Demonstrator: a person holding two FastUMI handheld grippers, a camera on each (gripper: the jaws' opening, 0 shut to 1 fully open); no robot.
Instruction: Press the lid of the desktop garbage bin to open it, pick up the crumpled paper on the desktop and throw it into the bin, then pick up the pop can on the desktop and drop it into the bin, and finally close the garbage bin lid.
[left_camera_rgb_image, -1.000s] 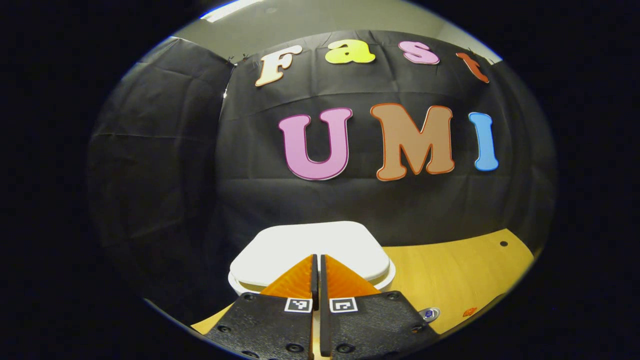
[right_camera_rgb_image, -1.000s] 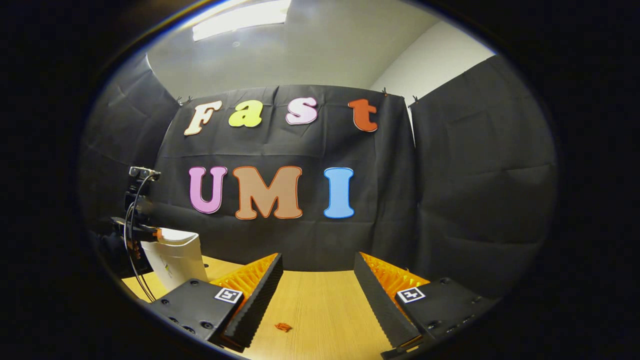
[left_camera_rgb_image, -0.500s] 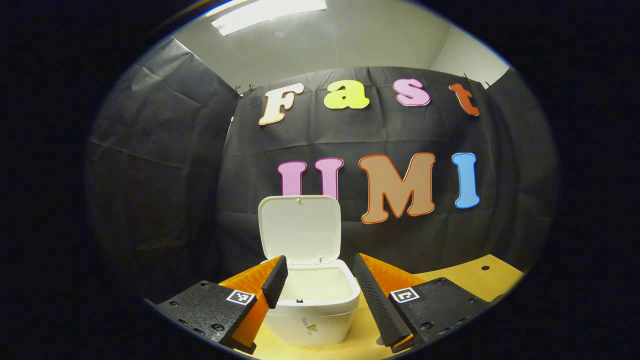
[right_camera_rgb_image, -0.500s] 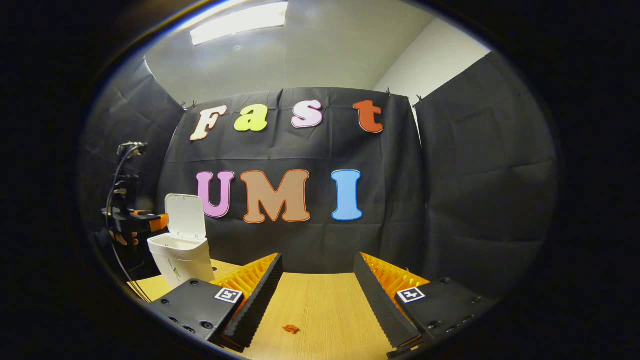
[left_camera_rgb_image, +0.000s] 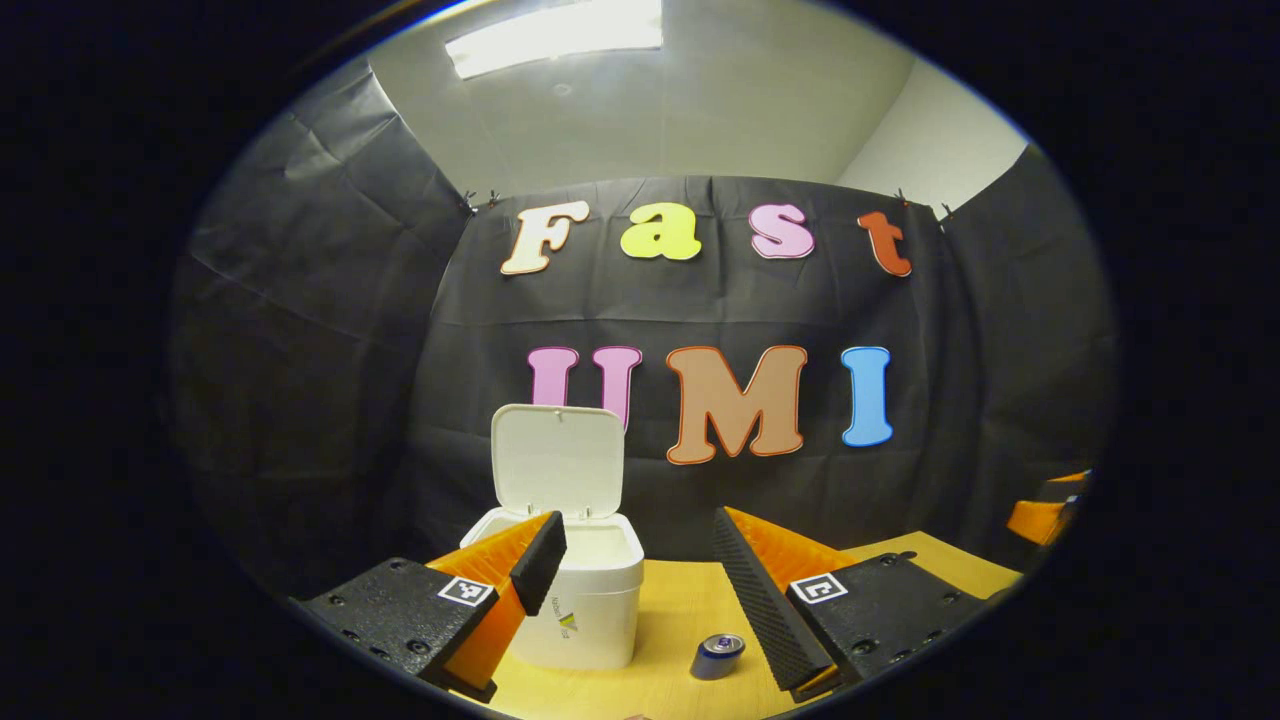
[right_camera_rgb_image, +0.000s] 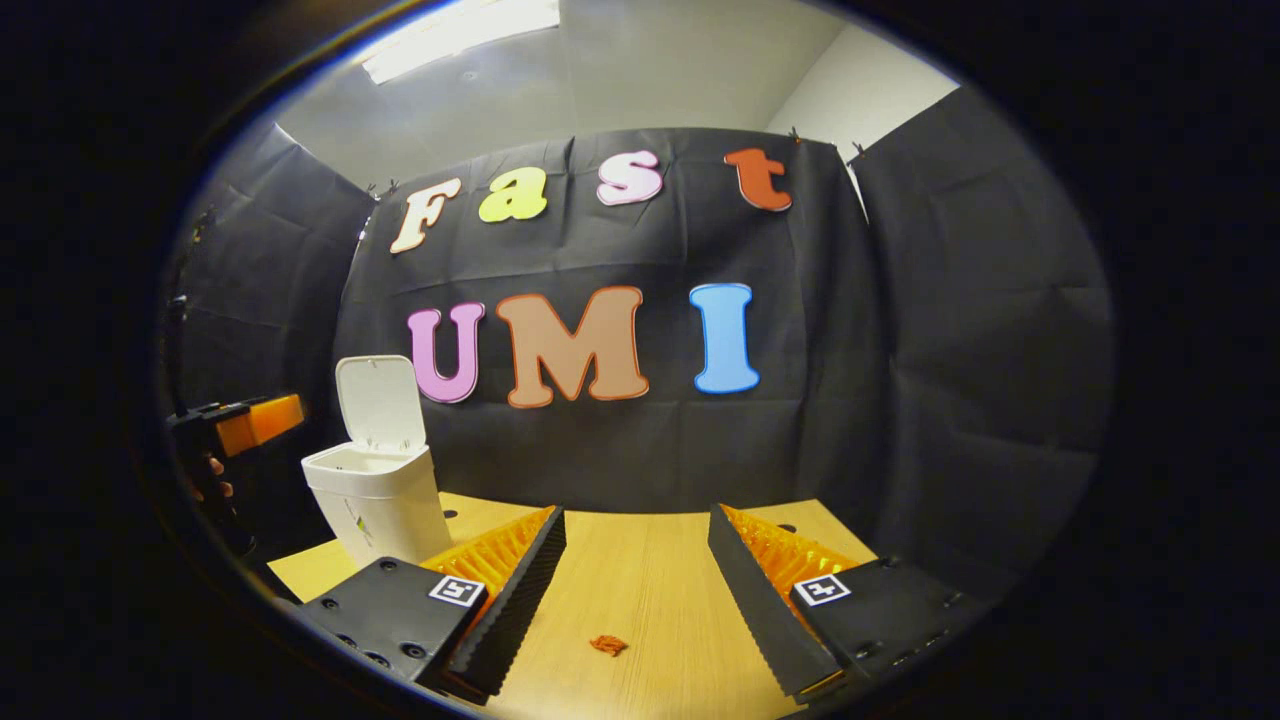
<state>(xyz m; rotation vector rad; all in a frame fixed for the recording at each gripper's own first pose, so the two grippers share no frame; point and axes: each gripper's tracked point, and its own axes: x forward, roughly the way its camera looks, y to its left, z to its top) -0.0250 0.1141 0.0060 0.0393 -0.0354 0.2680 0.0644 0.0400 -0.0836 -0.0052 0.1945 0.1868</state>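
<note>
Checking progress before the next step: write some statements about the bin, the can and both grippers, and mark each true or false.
1. The white plastic desktop bin has its hinged lid standing open. True.
2. The small metal pop can stands upright. False: it lies on its side on the wooden table.
3. The left gripper grips the can. False: its fingers are apart, holding nothing.
4. The right gripper is open. True.
5. A small orange scrap lies on the table between the right gripper's fingers. True.
</note>
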